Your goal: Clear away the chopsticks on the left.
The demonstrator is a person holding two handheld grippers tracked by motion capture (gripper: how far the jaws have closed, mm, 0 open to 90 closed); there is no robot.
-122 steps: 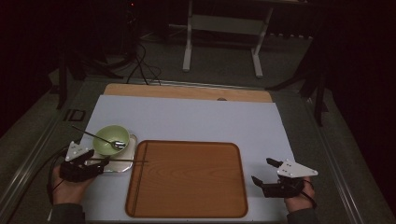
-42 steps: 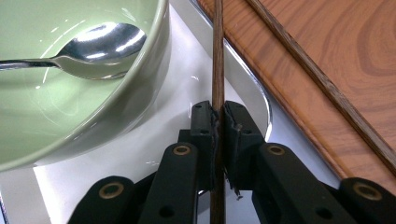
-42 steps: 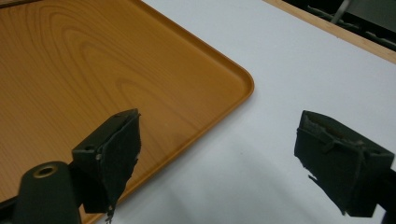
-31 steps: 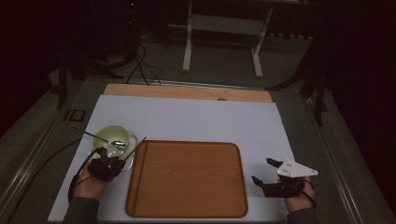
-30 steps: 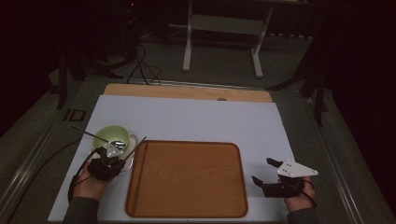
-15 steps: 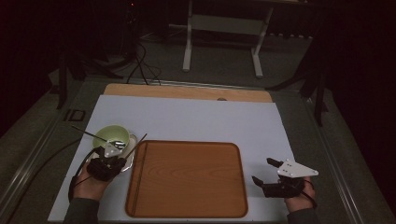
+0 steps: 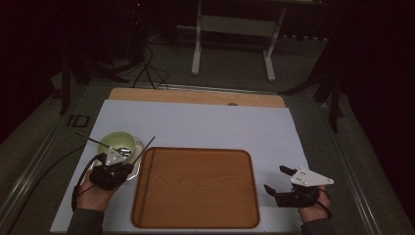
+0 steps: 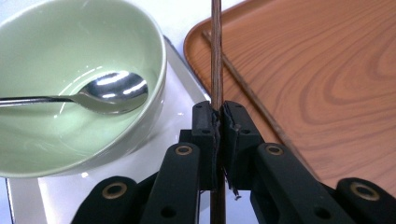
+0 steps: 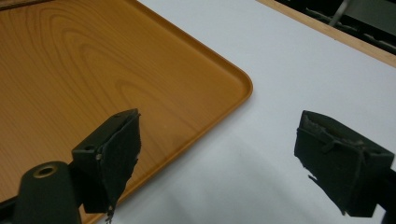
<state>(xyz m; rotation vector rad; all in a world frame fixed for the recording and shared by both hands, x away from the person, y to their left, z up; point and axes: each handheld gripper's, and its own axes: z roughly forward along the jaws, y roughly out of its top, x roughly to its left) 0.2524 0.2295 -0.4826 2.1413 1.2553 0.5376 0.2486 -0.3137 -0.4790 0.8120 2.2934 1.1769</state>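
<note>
Pinching a thin brown chopstick (image 8: 216, 56), the left gripper (image 8: 216, 116) has its fingers (image 8: 203, 122) pressed tight on the stick, which runs straight up between them in the left gripper view. In the high view that gripper (image 7: 113, 169) sits at about 8 o'clock on the worktop (image 7: 205, 125), just beside the left rim of the wooden tray (image 7: 195, 188), and the held chopstick (image 7: 143, 149) slants up toward 1 o'clock, over the tray's near-left corner. A second chopstick (image 8: 252, 93) lies flat on the tray (image 8: 327, 70), close along its left rim.

At 10 o'clock from the left gripper stands a pale green bowl (image 8: 56, 56) on a shiny flat plate (image 8: 177, 93) that touches the tray's edge. A metal spoon (image 8: 107, 91) rests inside the bowl, its handle pointing out toward 9 o'clock in the left gripper view. In the high view the bowl (image 7: 117, 142) is just above the left hand (image 7: 95, 191).

The right gripper (image 7: 284, 183) is held at about 4 o'clock on the worktop, well apart from the tray's right rim. Its fingers (image 9: 112, 154) are spread wide with nothing between them, over the tray's corner (image 9: 233, 79) and the white surface (image 9: 289, 84).
</note>
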